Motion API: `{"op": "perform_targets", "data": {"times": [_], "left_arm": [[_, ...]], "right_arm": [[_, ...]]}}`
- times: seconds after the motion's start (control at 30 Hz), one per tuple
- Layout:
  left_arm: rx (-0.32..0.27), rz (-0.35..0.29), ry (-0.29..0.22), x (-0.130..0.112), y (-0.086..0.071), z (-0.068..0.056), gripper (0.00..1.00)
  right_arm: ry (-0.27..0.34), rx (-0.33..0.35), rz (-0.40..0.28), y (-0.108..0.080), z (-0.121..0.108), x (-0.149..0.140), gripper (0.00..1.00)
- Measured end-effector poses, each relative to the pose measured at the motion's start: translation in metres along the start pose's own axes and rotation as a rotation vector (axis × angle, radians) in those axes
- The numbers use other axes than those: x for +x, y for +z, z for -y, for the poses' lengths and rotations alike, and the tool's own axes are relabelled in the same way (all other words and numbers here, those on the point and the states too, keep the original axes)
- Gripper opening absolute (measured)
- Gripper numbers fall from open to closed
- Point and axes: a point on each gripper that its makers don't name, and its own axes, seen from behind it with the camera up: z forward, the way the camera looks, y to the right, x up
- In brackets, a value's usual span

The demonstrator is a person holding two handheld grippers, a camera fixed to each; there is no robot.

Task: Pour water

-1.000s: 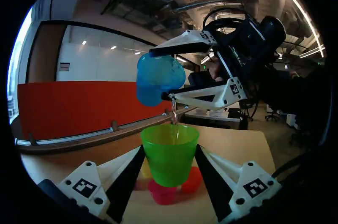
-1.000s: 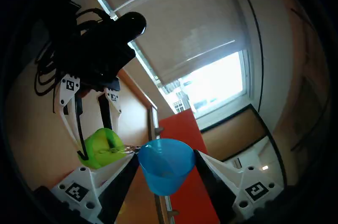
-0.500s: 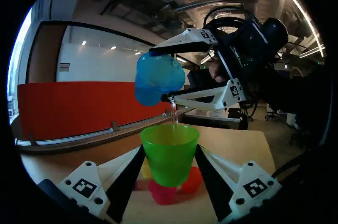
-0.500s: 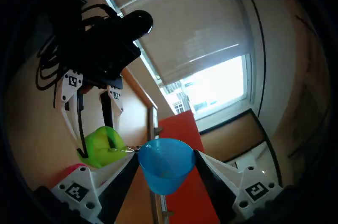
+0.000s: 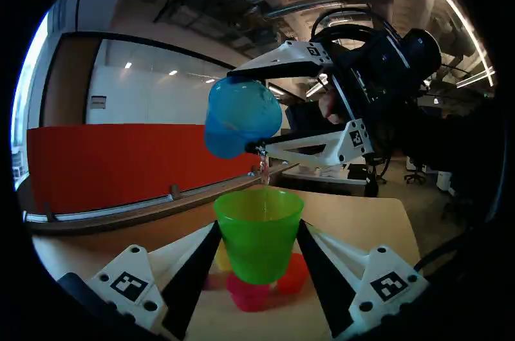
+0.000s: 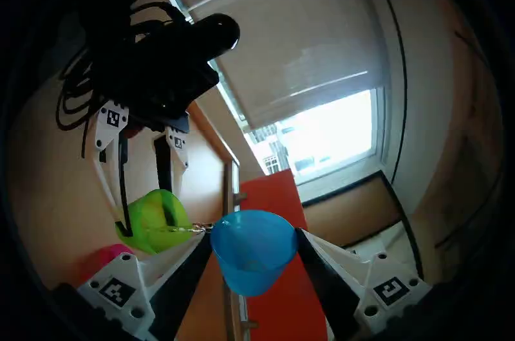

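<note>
My left gripper (image 5: 259, 246) is shut on a green cup (image 5: 259, 231), held upright above the table. Above it my right gripper (image 5: 254, 107) grips a blue cup (image 5: 239, 117), tipped on its side with its rim over the green one. A thin stream of water (image 5: 264, 172) falls from the blue rim into the green cup. In the right gripper view my right gripper (image 6: 253, 252) is shut on the blue cup (image 6: 253, 249), and the green cup (image 6: 153, 221) sits in my left gripper (image 6: 145, 215) just beyond its rim.
More cups, a pink cup (image 5: 248, 293), a red cup (image 5: 291, 273) and a yellow one (image 5: 223, 256), stand on the wooden table (image 5: 360, 219) under the green cup. A red partition (image 5: 116, 161) runs behind the table. Office chairs (image 5: 412, 170) stand far right.
The blue cup has tipped slightly further and shifted a little left and up. The water stream keeps running into the green cup, which stays still.
</note>
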Motion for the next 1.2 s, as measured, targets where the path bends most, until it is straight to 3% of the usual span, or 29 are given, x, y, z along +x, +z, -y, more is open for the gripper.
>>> {"op": "perform_targets", "data": {"times": [1.2], "left_arm": [[-0.010,-0.009,0.007,0.0038,0.0036,-0.0052,0.83]], "right_arm": [[-0.111,-0.003,-0.003,-0.0019,-0.0087,0.0014,0.94]]}}
